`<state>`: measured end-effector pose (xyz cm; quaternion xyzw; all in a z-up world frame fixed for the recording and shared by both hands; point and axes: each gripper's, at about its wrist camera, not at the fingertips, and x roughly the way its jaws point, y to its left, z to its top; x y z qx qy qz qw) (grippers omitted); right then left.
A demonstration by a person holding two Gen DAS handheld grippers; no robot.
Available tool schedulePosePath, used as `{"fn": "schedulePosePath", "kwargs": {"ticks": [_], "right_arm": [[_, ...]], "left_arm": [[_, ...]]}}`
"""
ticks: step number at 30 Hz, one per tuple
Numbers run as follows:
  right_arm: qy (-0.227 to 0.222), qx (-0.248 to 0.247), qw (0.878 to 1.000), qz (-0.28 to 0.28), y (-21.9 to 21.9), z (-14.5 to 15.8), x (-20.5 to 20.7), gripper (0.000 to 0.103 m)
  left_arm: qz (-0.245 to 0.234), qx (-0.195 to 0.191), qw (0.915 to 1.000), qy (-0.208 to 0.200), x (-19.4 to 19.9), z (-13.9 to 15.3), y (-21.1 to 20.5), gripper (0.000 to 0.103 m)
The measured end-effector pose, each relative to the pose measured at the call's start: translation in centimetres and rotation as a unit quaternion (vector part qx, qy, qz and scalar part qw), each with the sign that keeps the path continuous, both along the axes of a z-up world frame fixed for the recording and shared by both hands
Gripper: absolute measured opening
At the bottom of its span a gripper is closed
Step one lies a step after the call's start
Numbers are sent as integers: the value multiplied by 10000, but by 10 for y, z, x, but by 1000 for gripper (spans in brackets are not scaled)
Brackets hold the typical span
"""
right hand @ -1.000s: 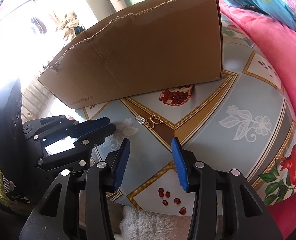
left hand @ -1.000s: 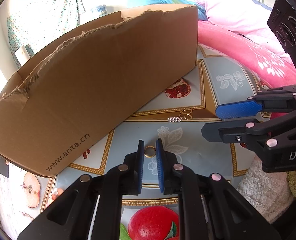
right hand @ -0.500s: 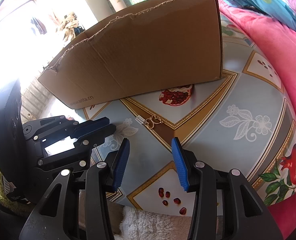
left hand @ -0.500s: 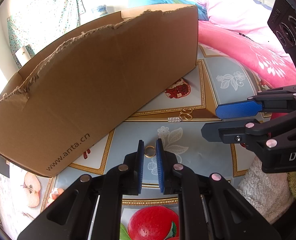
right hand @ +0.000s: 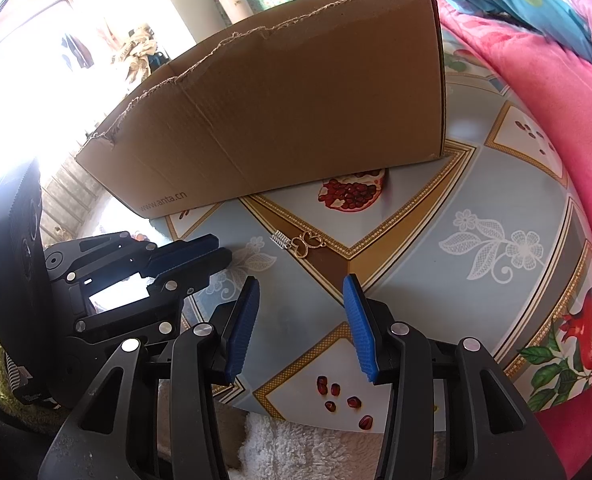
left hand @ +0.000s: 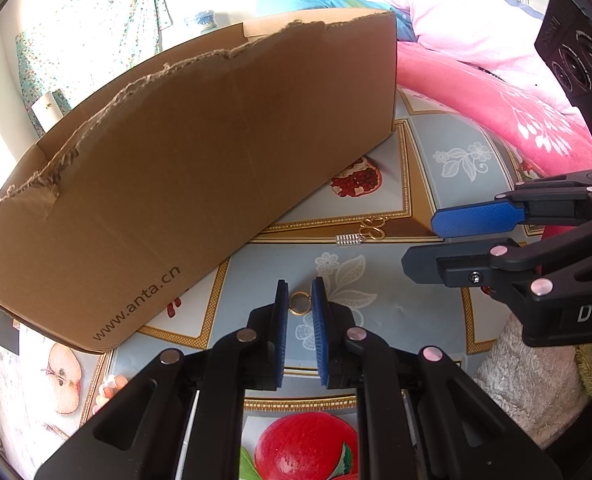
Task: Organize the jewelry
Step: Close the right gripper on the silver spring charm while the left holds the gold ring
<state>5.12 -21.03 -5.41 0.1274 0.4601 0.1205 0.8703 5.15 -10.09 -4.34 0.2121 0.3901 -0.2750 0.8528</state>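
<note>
Between the blue pads of the left tongs [left hand: 300, 300] sits a small gold ring [left hand: 299, 303], pinched at the very tips, just above the patterned surface [left hand: 408, 304] with its flower and pomegranate prints. Beside them, the right tongs [right hand: 302, 312] hang over the same surface with the jaws spread and nothing between them. A little farther on lies a gold butterfly pendant [right hand: 309, 243] with a short silver piece [right hand: 280, 239] touching its left end; both rest flat on a brown band of the print. Beyond that stands a torn-rimmed cardboard box [left hand: 200, 168], open at the top, and behind it pink bedding [right hand: 544, 92] and a blue quilt [right hand: 508, 4].
</note>
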Motion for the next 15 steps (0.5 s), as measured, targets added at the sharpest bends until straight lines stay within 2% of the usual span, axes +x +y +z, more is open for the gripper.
{"fn": "schedulePosePath", "kwargs": {"ticks": [11, 15], "right_arm": [[-69, -36, 9999, 114, 11, 0, 4, 43], [-145, -95, 9997, 173, 17, 2, 9, 40]], "left_arm": [[4, -110, 9999, 11, 2, -1, 5, 11], [-7, -124, 9999, 11, 1, 0, 5, 11]]}}
